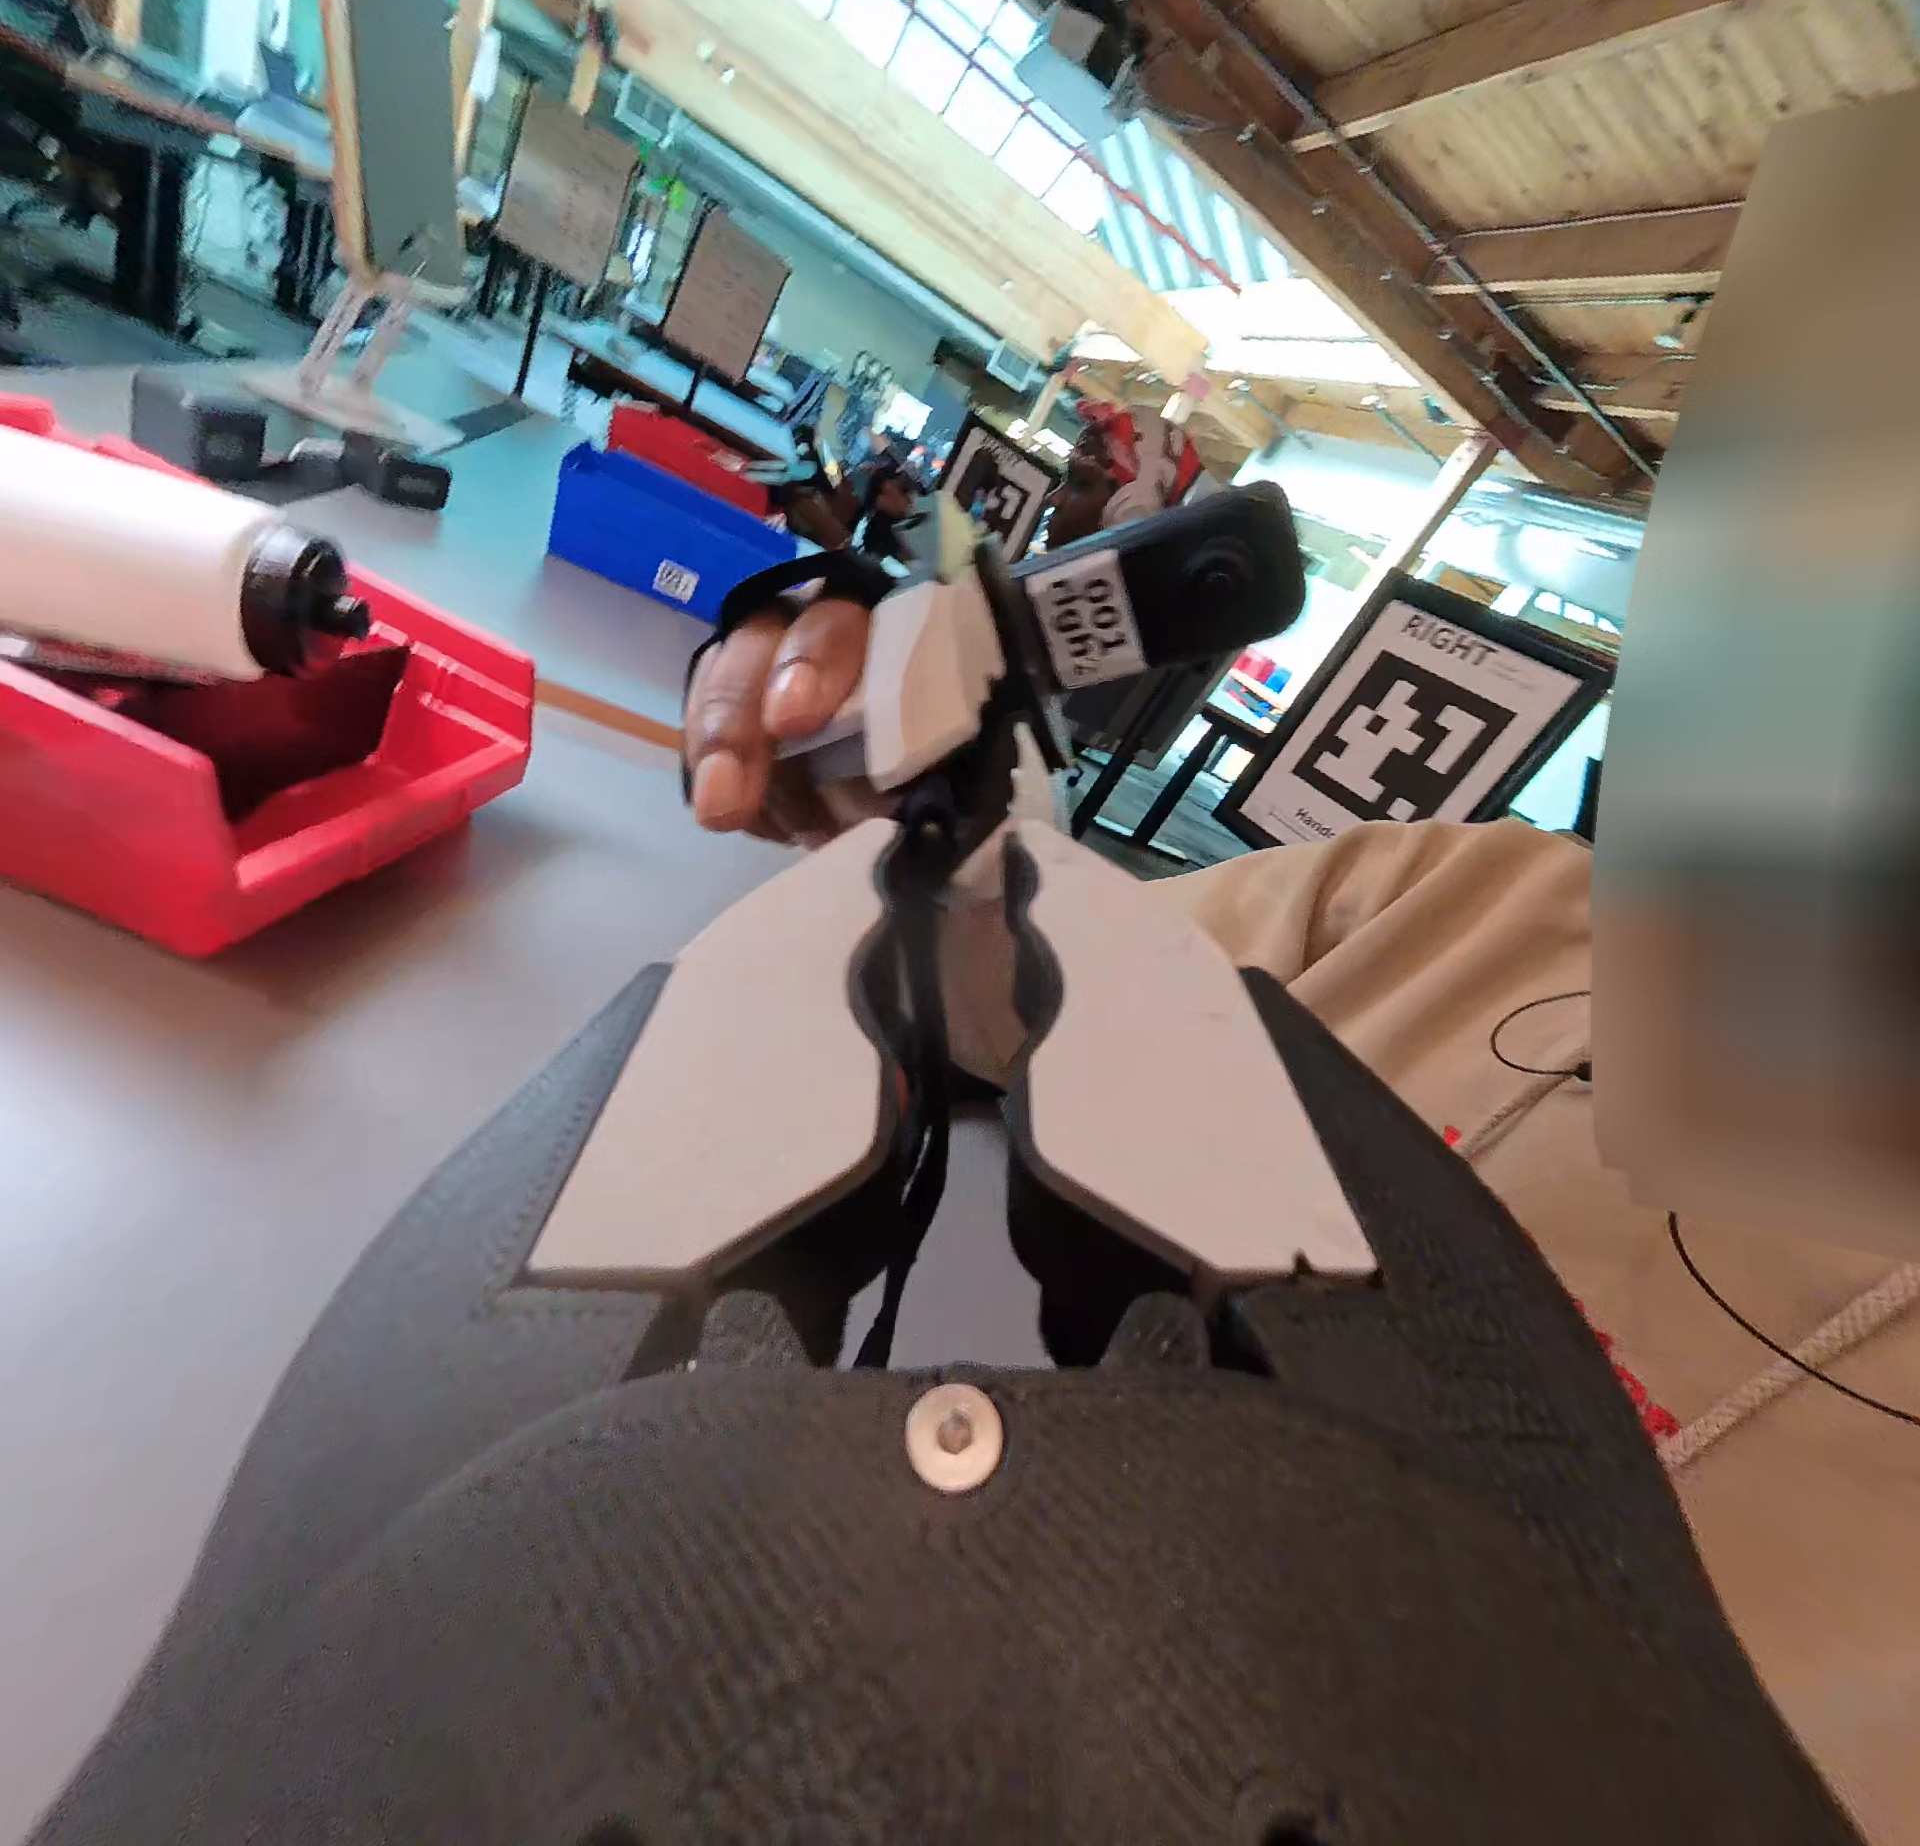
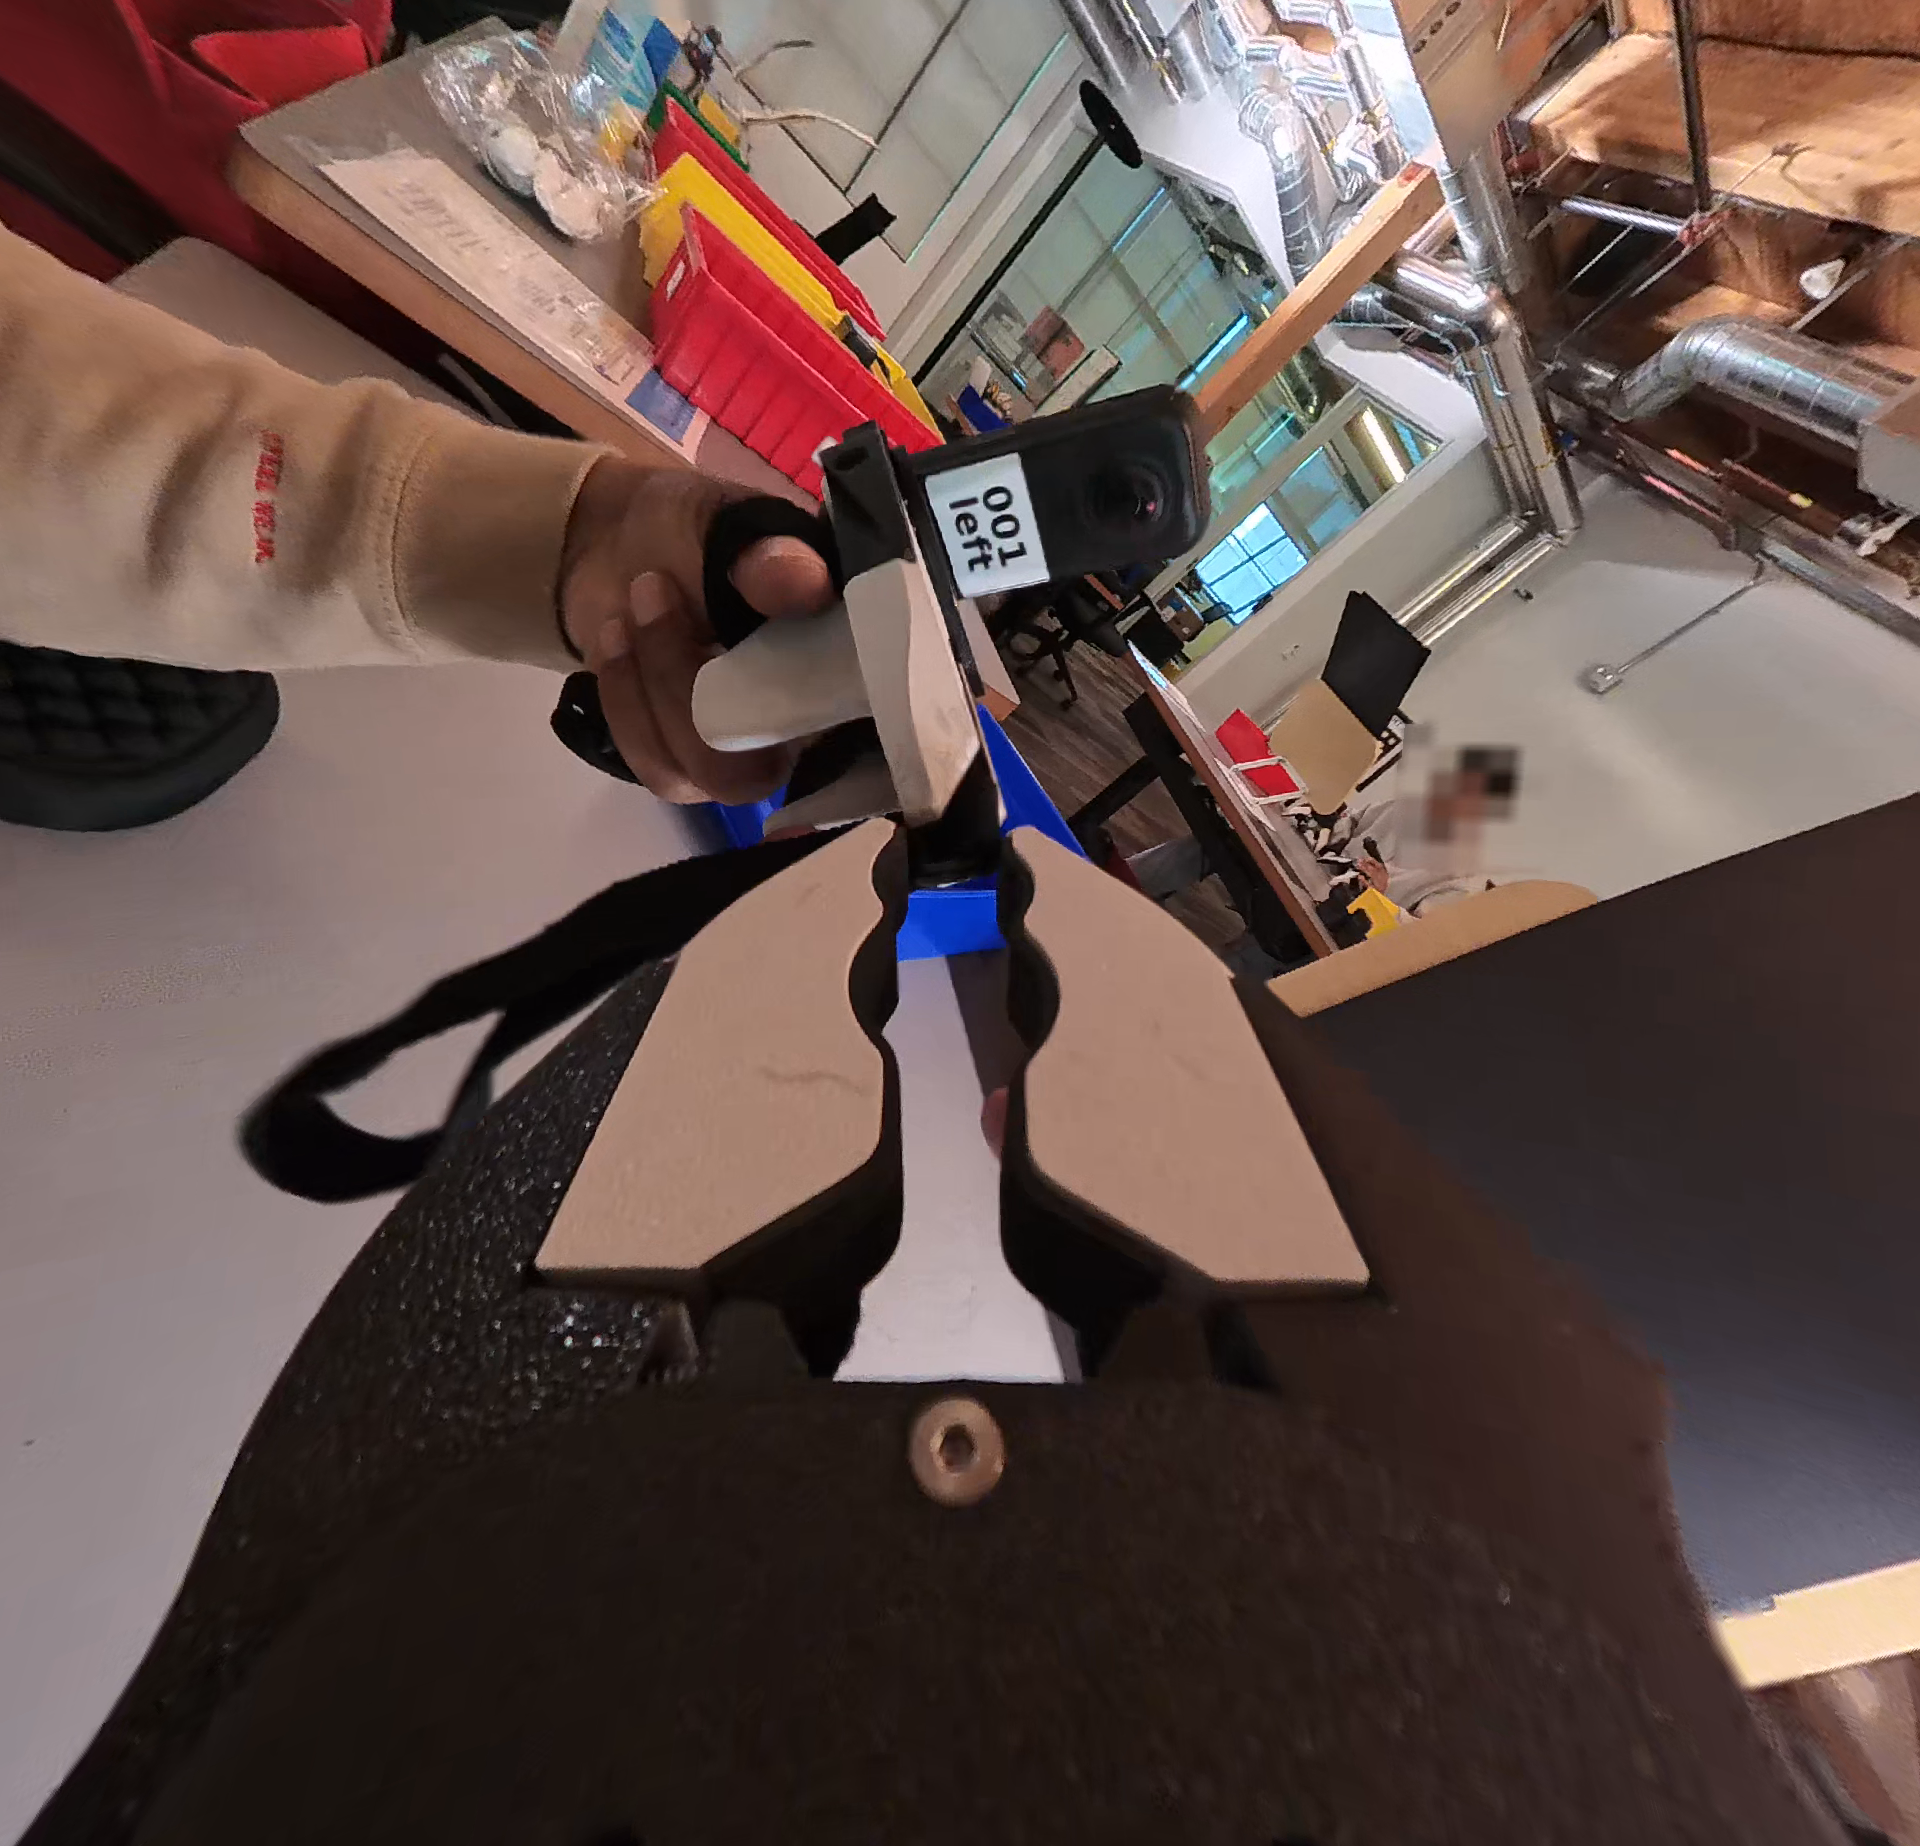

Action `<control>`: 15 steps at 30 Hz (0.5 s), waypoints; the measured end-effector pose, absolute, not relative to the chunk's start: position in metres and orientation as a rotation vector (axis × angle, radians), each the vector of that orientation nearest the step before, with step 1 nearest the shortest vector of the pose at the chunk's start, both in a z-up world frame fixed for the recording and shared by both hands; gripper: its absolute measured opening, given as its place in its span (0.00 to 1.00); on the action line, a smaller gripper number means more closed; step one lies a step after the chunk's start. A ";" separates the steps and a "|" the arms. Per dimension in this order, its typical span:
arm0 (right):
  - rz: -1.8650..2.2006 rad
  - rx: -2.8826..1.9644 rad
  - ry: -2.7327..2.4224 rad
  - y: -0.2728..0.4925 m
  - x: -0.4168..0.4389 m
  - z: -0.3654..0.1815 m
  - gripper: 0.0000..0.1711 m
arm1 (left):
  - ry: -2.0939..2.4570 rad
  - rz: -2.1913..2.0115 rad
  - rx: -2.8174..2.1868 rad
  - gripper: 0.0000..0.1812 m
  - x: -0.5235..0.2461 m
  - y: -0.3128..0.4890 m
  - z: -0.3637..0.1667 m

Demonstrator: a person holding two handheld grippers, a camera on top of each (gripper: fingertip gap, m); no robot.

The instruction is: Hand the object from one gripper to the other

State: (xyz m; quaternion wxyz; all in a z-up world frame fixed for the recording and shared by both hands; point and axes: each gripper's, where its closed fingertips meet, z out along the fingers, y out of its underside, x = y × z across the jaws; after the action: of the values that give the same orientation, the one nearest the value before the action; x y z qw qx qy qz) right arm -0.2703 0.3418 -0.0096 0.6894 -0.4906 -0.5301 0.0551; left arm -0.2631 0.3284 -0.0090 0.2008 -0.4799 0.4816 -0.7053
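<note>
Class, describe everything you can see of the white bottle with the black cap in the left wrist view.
The white cylindrical bottle, seemingly plastic, has a black cap ending in a small nozzle. It lies on its side across the red plastic bin, cap pointing right. Its other end runs out of frame. Nothing else visibly touches it.

A red bin (image 1: pixel 312 809) holds a white bottle (image 1: pixel 125 549) with a black cap (image 1: pixel 301 586). The sleeve (image 2: pixel 208 508) is beige, another bin (image 1: pixel 644 529) blue.
</note>
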 end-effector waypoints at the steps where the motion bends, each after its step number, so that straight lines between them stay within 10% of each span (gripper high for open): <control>1: 0.159 -1.111 -1.163 0.342 -0.269 -0.007 0.09 | 1.352 -1.982 -1.288 0.16 -0.265 0.325 -0.004; 11: 0.909 -1.342 -0.821 0.355 -0.258 0.006 0.09 | 1.418 -1.549 -1.253 0.04 -0.254 0.330 -0.015; 15: 0.575 -1.329 -0.843 0.370 -0.249 -0.001 0.04 | 1.517 -1.547 -1.362 0.02 -0.256 0.329 -0.033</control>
State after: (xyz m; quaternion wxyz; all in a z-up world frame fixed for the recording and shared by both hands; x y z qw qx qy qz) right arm -0.2485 0.3701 -0.0011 0.6691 -0.5896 -0.3739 0.2549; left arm -0.2562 0.3290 -0.0331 0.2870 -0.5098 0.5677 -0.5792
